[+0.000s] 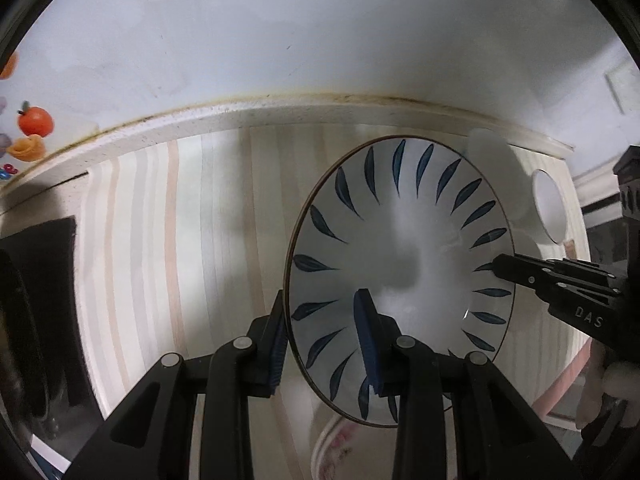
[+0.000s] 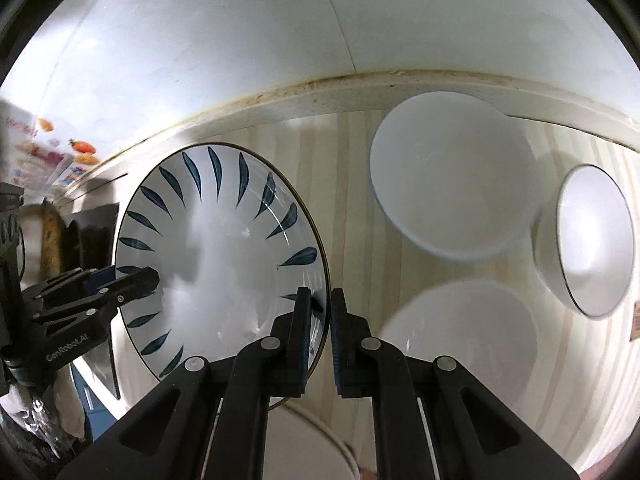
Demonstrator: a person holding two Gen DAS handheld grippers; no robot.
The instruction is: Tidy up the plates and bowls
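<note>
A white plate with blue leaf marks [image 1: 404,248] is held tilted above the striped counter, gripped on two opposite rims. My left gripper [image 1: 322,312] has its fingers either side of the plate's left rim, with a gap still between them. My right gripper [image 2: 320,312] is shut on the plate [image 2: 216,256] at its right rim. The right gripper also shows in the left wrist view [image 1: 500,266], and the left gripper in the right wrist view [image 2: 154,278]. Two white bowls [image 2: 452,176] [image 2: 592,240] and a white plate [image 2: 460,344] sit to the right.
A pink-patterned plate [image 1: 340,452] lies below the held plate; it also shows in the right wrist view [image 2: 312,452]. The striped mat [image 1: 160,240] covers the counter up to the white wall [image 1: 280,40]. A dark sink area [image 1: 32,300] lies at the left.
</note>
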